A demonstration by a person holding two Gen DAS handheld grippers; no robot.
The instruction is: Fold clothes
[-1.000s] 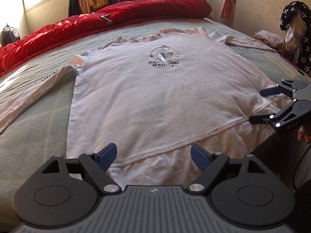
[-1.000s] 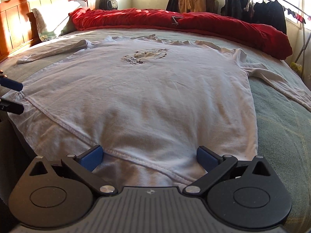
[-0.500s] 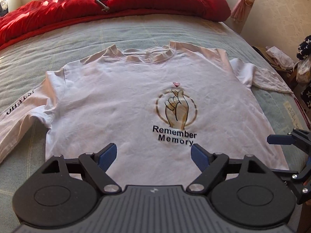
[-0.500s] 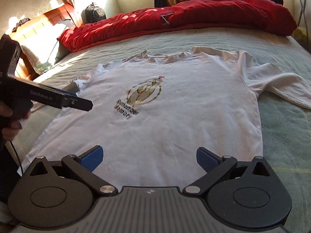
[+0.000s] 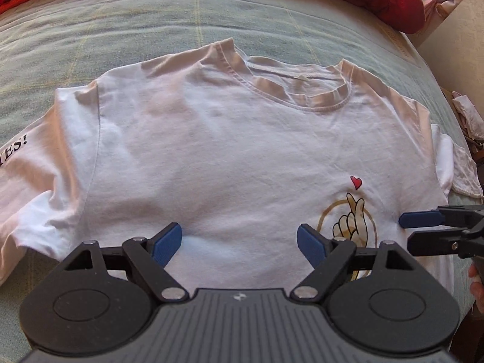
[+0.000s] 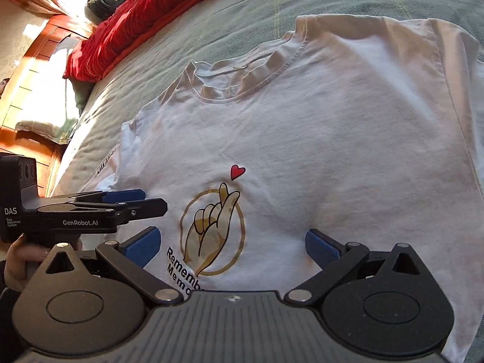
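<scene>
Lying flat, the T-shirt points collar-away; both hand-held grippers hover released.

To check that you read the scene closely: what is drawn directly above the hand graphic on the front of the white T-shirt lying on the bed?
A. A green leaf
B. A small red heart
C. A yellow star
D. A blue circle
B: a small red heart sits just above the crossed thumb and finger of the hand graphic on the white T-shirt.
</scene>
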